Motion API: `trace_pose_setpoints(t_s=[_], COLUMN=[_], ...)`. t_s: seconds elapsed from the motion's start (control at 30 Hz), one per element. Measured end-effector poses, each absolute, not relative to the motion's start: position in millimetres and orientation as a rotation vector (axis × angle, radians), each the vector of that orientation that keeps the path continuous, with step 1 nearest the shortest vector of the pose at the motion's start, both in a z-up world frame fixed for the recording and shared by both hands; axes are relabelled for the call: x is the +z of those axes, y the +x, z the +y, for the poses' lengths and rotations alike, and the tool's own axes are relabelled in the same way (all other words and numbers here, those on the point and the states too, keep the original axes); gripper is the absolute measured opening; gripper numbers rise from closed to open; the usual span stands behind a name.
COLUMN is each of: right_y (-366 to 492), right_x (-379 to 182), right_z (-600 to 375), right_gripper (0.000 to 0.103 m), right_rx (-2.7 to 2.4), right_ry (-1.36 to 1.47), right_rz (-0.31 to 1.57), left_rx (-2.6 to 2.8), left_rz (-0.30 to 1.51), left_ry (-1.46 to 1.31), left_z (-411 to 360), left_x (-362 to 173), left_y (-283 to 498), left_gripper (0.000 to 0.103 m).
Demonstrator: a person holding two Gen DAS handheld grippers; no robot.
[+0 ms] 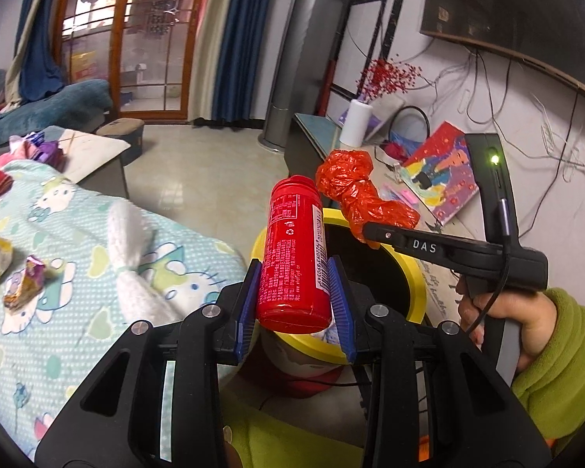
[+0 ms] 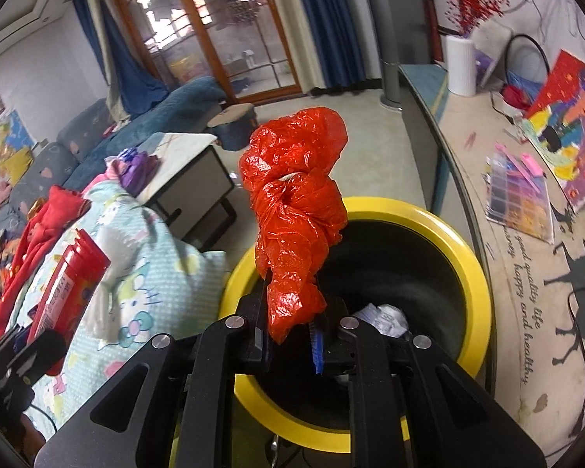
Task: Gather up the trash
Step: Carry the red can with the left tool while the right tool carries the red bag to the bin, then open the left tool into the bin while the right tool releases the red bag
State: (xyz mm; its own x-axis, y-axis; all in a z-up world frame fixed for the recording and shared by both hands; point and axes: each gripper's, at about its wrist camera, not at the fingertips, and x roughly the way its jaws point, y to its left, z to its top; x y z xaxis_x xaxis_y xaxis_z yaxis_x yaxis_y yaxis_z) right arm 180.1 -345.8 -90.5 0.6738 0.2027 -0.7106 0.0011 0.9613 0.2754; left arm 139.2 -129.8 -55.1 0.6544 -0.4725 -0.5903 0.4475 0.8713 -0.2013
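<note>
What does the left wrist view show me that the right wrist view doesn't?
Only the left wrist view: candy wrappers lying on the blanket, and the hand holding the right gripper.

Only the right wrist view: crumpled white trash already inside the bin.

Both: the yellow-rimmed bin, the red bottle clamped in the left gripper, and the red plastic bag in the right.

Red bottle (image 1: 294,253) glossy smooth plastic with printed label, red bag (image 2: 296,214) thin crinkled shiny plastic film, bin (image 2: 468,249) rim smooth semi-gloss yellow plastic with matt black inside, blanket (image 1: 97,241) soft textured cloth, left gripper (image 1: 294,296) matt black plastic, pads (image 1: 341,304) ribbed blue, probably rubber.
</note>
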Motion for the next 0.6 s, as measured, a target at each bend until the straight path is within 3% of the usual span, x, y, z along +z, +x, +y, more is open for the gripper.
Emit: trace_pose_setpoints(t_s=[0.6], right_y=[190.4], right_x=[-116.9], right_z=[-393.6], right_gripper=[0.017], right_rx=[0.067], right_ry=[0.356], right_rz=[0.911], left_rx=[-0.578], left_rz=[0.79], left_ry=[0.017], left_z=[-182.8], left_x=[-92.6], left_y=[181.4], left_gripper=[0.027])
